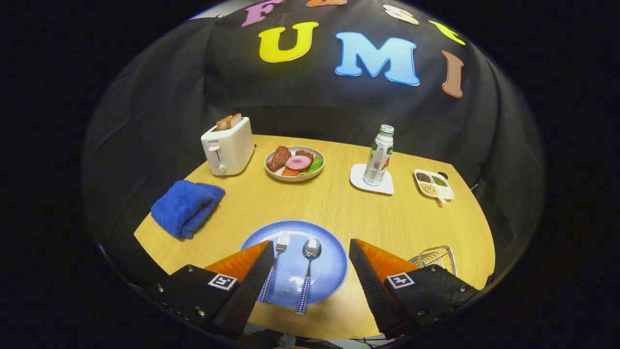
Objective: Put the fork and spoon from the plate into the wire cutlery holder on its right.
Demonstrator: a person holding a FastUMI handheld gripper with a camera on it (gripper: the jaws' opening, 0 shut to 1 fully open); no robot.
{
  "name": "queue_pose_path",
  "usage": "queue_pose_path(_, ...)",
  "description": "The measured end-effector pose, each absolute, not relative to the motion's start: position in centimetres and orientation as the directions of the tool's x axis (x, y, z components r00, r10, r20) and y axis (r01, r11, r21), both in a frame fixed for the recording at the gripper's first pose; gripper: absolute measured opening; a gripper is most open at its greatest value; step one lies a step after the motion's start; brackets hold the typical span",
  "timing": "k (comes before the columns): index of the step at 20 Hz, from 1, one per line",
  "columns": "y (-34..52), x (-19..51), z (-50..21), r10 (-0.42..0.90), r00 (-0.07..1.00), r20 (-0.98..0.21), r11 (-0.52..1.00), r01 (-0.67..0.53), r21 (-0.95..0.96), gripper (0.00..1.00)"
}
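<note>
A blue plate point(329, 264) lies on the wooden table point(339, 208), between my two fingers. On it rest a fork point(279, 248) and a spoon point(309, 261), side by side, both with blue checked handles pointing toward me. The fork lies close to my left finger, which covers part of its handle. The wire cutlery holder point(436, 256) stands to the right of the plate, partly hidden behind my right finger. My gripper point(311, 247) is open, held above the plate with nothing between its fingers.
Beyond the plate stand a white toaster point(228, 148) with toast, a plate of food point(294, 163), a bottle point(379, 155) on a white coaster and a small divided dish point(433, 184). A folded blue cloth point(186, 207) lies at the left table edge.
</note>
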State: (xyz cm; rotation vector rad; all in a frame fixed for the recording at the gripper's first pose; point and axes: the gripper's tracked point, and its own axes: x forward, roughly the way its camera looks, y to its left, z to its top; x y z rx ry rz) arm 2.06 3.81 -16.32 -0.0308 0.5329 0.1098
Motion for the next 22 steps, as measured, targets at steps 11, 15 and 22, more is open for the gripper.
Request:
queue_pose_path(11,3.7,1.3,-26.3,0.078,0.63,-0.773,0.993,-0.119,0.003,0.97)
queue_pose_path(15,3.3,2.0,-27.2,0.046,0.597,-0.801,0.994,-0.111,-0.025,0.97)
queue_pose_path(22,3.6,1.6,-27.3,0.02,0.532,-0.847,0.981,-0.172,-0.085,0.72)
